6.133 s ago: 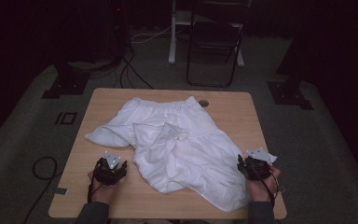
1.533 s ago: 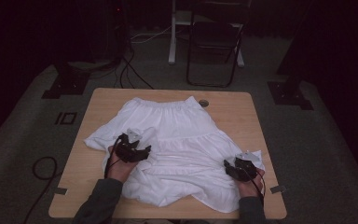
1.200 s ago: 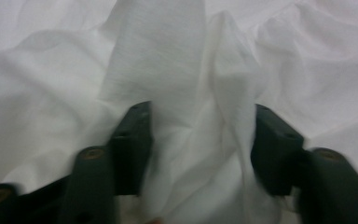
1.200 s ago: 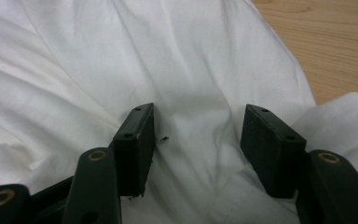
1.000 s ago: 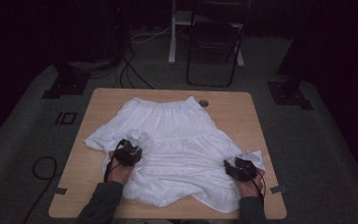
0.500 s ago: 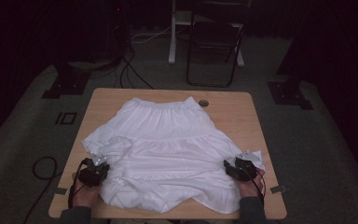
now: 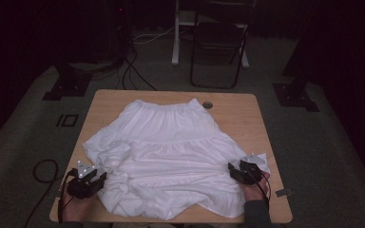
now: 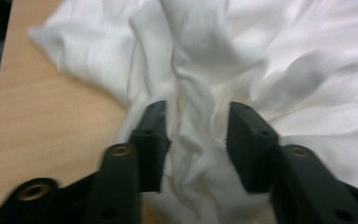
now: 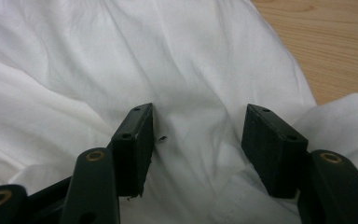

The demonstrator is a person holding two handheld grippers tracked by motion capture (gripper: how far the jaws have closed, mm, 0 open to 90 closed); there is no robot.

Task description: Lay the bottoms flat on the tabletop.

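High view: your left gripper (image 7: 91, 176) now sits at the table's (image 7: 247, 107) 7 o'clock corner, against the bunched near-left hem of the white skirt (image 7: 166, 152). A second ago it was up nearer the middle of the cloth's left side, so you have dragged that side out and toward you. The skirt lies spread over most of the tabletop, waistband at 12 o'clock by the small round grommet (image 7: 207, 105), hem toward 6. The left edge is not flat yet: a folded lump sits at about 9 o'clock from the skirt's centre, just above your left gripper. Your right gripper (image 7: 238, 172) rests at the 4 o'clock hem corner, where it was.

Left gripper view: the jaws have just been opening and now stand apart. A ridge of gathered fabric (image 8: 196, 140) runs up between them toward 12 o'clock, but the pads do not press on it, so the pull looks finished and the cloth released. Bare wood shows at 9 o'clock.

Right gripper view: these jaws are spread too, resting over smooth cloth (image 9: 196, 107) with nothing pinched; a tiny dark speck (image 9: 162, 138) lies by the jaw at 9 o'clock. Wood shows at 1 o'clock.

My reading: the spread is mostly done, and the left-side lump is what needs your next grab.
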